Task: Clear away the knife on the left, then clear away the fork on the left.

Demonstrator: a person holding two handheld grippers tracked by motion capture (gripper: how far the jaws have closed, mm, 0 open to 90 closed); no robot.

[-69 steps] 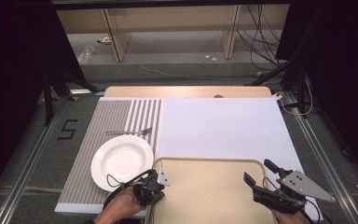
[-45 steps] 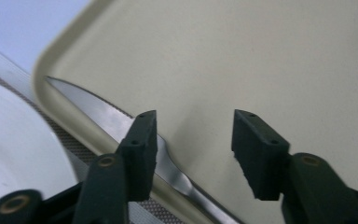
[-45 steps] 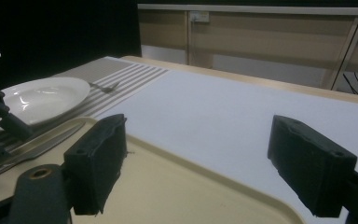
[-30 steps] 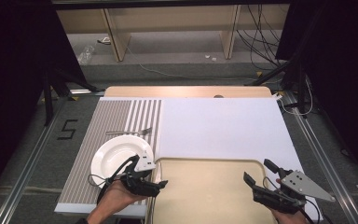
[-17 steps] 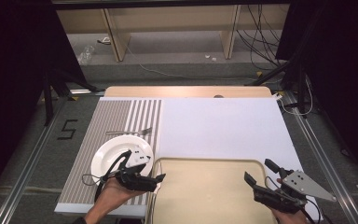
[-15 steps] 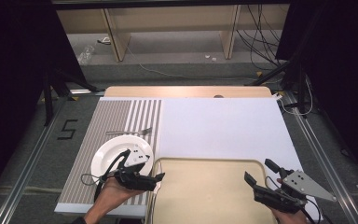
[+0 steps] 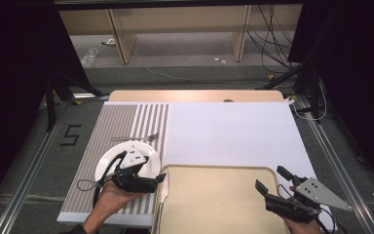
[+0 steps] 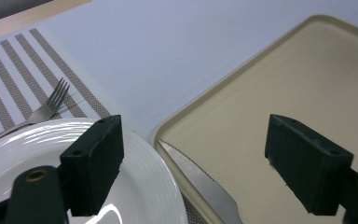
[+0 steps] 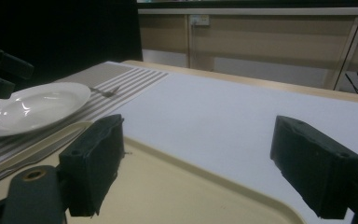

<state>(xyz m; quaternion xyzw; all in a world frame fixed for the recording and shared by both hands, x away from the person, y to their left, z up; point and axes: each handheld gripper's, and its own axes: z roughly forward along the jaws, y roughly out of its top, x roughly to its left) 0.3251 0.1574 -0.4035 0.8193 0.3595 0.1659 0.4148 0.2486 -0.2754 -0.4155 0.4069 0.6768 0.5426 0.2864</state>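
Left tongs point(image 8: 193, 170) cover the knife's point(image 8: 200, 184) handle end.

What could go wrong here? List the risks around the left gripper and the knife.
1. The knife lies across the tray rim, right beside the white plate. The open left gripper, whose jaws have just been opening, may nudge the plate if it comes down on the knife.
2. The knife lies flat and thin; the jaws could slip off it or scrape the tray edge.
3. The fork lies beside the plate, so a shoved plate could push it.
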